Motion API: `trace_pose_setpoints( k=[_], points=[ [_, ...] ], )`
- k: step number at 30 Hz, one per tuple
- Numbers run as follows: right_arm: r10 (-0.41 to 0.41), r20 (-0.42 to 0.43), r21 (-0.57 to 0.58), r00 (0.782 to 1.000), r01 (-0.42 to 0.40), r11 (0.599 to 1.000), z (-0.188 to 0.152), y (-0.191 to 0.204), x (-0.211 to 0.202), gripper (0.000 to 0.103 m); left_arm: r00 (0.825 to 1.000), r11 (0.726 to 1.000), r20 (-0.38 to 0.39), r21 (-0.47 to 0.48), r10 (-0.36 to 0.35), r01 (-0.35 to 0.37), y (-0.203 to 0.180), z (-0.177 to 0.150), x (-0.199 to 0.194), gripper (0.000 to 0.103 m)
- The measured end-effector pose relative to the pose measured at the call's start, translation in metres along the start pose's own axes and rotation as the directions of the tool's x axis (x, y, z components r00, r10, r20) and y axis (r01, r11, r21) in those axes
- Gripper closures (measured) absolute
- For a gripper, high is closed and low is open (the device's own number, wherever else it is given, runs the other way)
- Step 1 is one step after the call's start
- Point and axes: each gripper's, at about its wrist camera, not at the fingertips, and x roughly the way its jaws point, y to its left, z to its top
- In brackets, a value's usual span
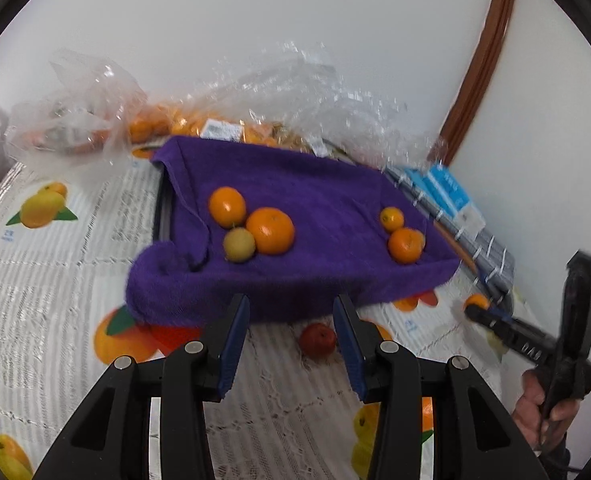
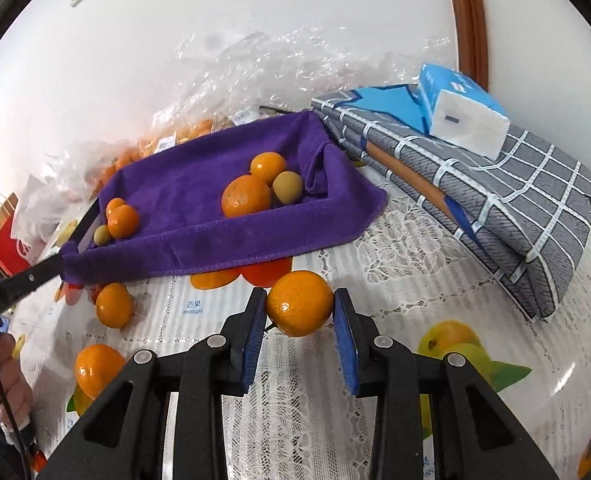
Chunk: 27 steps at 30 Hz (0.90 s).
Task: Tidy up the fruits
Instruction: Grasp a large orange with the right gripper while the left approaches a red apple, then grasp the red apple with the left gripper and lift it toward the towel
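Between the left gripper [image 1: 291,320] fingers, spread apart and holding nothing, lies a red fruit [image 1: 317,339] on the desk [image 1: 55,280]. Right view: right gripper [image 2: 300,316] brackets an orange [image 2: 299,303], grip unclear; it could roll before reaching the purple towel [image 2: 199,192].

Bright, even light; glare sparkles on the plastic wrap [image 1: 295,92], motion blur smears both views (fisheye bends the edges hard).
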Motion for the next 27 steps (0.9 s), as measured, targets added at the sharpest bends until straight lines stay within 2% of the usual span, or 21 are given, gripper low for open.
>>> trace_pose_setpoints(
  k=[9,16,23,26,27],
  points=[
    [0.004,0.000,0.017,1.000,-0.004,1.000,0.001,-0.003,0.000,0.069,0.996,0.992,-0.076,0.116,0.047,-0.038,-0.023,-0.010,0.018,0.062],
    [0.010,-0.008,0.003,1.000,-0.010,1.000,0.002,-0.001,0.003,0.069,0.986,0.987,-0.141,0.149,0.083,-0.062,-0.029,-0.013,0.032,0.063],
    [0.022,-0.025,-0.015,0.999,-0.022,1.000,0.002,0.000,0.006,0.069,0.982,0.981,-0.154,0.176,0.109,-0.081,-0.036,-0.011,0.042,0.064],
    [0.023,-0.029,-0.015,0.999,-0.023,1.000,0.002,0.000,0.006,0.069,0.982,0.981,-0.155,0.178,0.110,-0.082,-0.037,-0.010,0.044,0.072],
    [0.022,-0.031,-0.015,0.999,-0.023,1.000,0.002,-0.001,0.007,0.069,0.982,0.980,-0.153,0.179,0.110,-0.082,-0.037,-0.010,0.044,0.080]
  ],
)
